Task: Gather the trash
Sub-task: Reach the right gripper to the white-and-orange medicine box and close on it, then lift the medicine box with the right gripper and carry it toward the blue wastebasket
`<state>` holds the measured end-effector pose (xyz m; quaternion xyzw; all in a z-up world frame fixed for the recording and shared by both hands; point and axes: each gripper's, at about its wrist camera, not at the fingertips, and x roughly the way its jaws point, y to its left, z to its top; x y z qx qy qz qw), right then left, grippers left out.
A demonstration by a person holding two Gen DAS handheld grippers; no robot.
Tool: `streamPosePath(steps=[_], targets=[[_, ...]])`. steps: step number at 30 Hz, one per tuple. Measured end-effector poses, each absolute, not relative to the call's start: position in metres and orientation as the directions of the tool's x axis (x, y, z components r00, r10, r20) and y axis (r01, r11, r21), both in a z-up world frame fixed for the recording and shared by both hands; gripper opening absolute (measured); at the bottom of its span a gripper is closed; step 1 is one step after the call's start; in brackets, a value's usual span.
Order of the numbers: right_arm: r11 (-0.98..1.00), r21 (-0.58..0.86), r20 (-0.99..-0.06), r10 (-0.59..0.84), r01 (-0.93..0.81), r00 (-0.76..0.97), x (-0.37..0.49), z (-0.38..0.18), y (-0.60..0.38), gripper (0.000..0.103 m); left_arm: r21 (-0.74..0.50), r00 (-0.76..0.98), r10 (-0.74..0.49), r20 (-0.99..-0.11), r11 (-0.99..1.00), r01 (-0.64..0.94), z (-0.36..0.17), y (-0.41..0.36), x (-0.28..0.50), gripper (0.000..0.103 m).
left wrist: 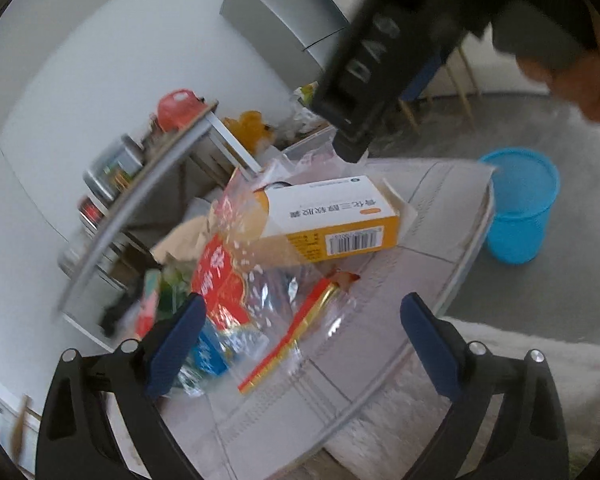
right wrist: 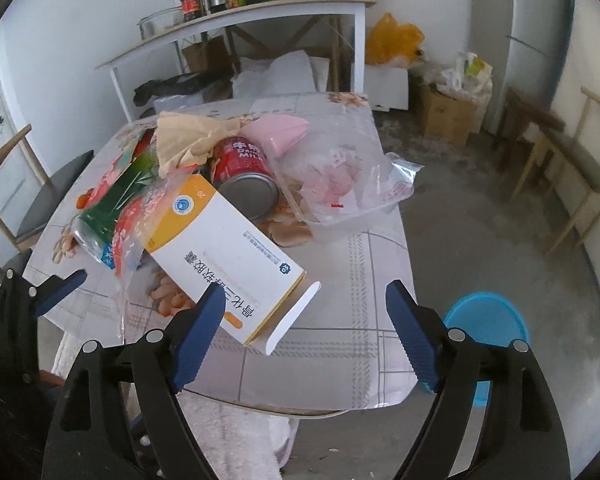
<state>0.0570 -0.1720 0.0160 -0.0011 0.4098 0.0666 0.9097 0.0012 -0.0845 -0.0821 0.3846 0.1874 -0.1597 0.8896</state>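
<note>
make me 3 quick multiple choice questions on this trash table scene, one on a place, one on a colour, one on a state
1. Where is the bin?
A) on the floor beside the table
B) on the table
C) on the shelf

2. What colour is the can?
A) green
B) red
C) white

3. How is the right gripper?
A) shut on the medicine box
B) shut on the can
C) open, holding nothing

Answers: 1 A, the bin stands below the table edge; 2 B, red label; 3 C, fingers spread apart, nothing between them.
</note>
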Motion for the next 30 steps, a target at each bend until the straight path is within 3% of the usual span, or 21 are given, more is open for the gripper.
streamPosePath(steps=[4,7,10,12,22,24,30], targets=[[0.984,0.104,-0.749,0.173,-0.144,0.640,0.062,0.014,-0.175,0.079,0.690,0.900,-0.085,-0.428,0.613,0.385,-0.095,-0.094,0.011,0.090],[0.970,0.139,-0.749,0.234,-0.199,0.619,0.068,0.012,-0.173,0.085,0.719,0.907,-0.056,-0.417,0.591,0.366,-0.100,-0.098,0.012,0.082],[0.951,0.135,-0.755,0.280,-0.277,0.593,0.076,0.008,-0.169,0.091,0.722,0.908,-0.035,-0.417,0.594,0.354,-0.100,-0.096,0.015,0.071],[0.936,0.124,-0.757,0.304,-0.330,0.578,0.081,0.006,-0.164,0.093,0.733,0.913,-0.019,-0.406,0.590,0.338,-0.101,-0.095,0.016,0.056],[0.860,0.135,-0.794,0.391,-0.492,0.466,0.108,-0.012,-0.145,0.095,0.722,0.906,-0.027,-0.422,0.594,0.353,-0.098,-0.089,0.007,0.022],[0.852,0.114,-0.799,0.385,-0.512,0.463,0.109,-0.013,-0.142,0.095,0.714,0.908,-0.035,-0.418,0.606,0.352,-0.094,-0.086,0.005,0.010],[0.828,0.079,-0.794,0.389,-0.555,0.467,0.103,-0.007,-0.135,0.095,0.679,0.917,-0.056,-0.395,0.654,0.332,-0.077,-0.076,-0.001,0.002]])
